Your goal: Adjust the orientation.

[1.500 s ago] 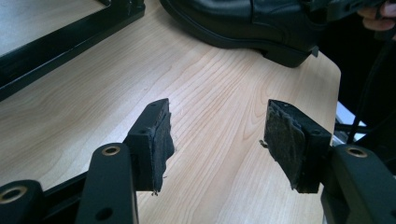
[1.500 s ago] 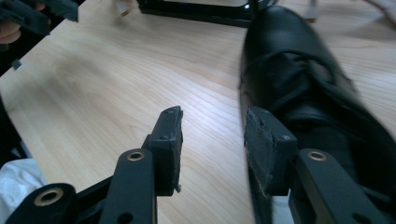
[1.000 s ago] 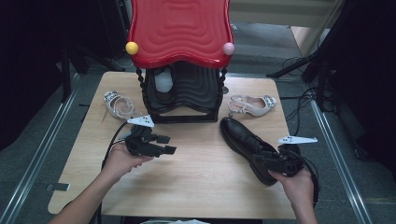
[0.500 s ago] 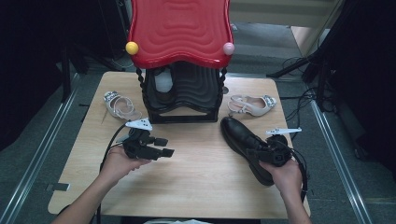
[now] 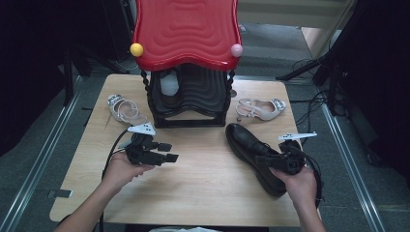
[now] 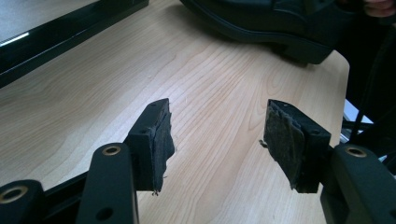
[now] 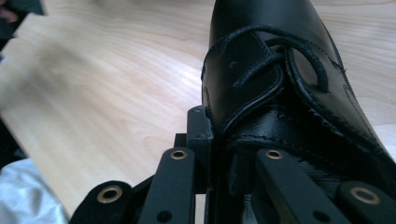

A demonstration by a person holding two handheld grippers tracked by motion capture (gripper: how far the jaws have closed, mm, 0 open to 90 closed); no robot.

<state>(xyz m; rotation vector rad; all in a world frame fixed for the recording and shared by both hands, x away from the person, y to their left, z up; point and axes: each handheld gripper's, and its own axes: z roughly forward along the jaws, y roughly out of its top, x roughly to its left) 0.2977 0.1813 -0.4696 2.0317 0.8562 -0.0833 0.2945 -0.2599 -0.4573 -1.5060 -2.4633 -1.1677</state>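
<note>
Wood table [image 5: 203, 188], unbranded blk shoe [image 5: 249, 145]

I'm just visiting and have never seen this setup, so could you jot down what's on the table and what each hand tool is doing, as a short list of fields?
Table: light wooden table
Rack: black shoe rack with red wavy top, at the far side
In hand: black leather lace-up shoe
Right gripper: jaws have just been closing, one inside the shoe's opening, one outside
Left gripper: jaws apart, nothing between them, over bare wood
Others: silver sandal left of rack, beige sandal right of it
</note>
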